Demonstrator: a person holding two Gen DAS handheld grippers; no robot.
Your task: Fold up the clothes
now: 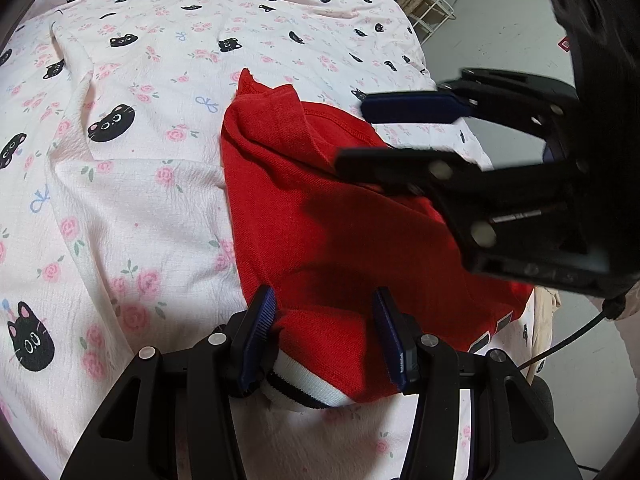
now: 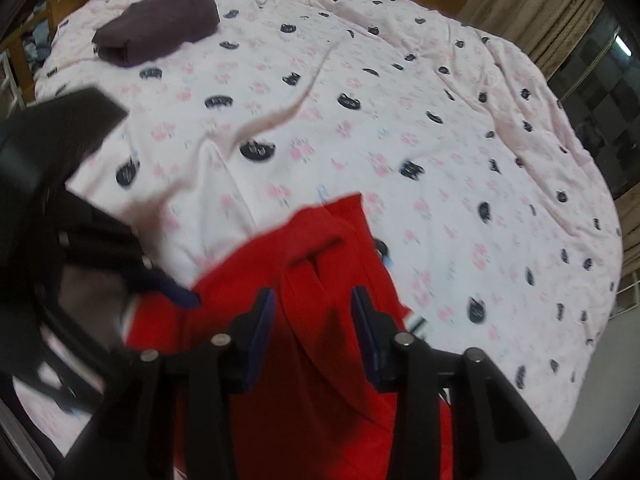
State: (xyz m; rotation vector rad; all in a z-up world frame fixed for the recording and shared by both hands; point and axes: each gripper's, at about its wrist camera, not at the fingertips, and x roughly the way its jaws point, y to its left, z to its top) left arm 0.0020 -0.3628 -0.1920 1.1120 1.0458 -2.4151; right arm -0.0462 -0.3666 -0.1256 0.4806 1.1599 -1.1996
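Shirt: we see the red shirt (image 1: 320, 220) lying partly folded on the bed (image 1: 120, 200), near its edge.
Left gripper (image 1: 324, 320): our jaws stand part open astride the striped cuff (image 1: 304, 388); whether the pads press it we cannot tell.
Right gripper (image 2: 312, 320): our jaws stand apart over a raised red fold, not pressing it.
Far side: a folded dark garment (image 2: 160, 20) lies on the bed.

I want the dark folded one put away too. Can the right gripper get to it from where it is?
Probably yes. Only bare bedspread lies between the right gripper, now over the red shirt, and the dark folded garment, though it sits far across the bed.
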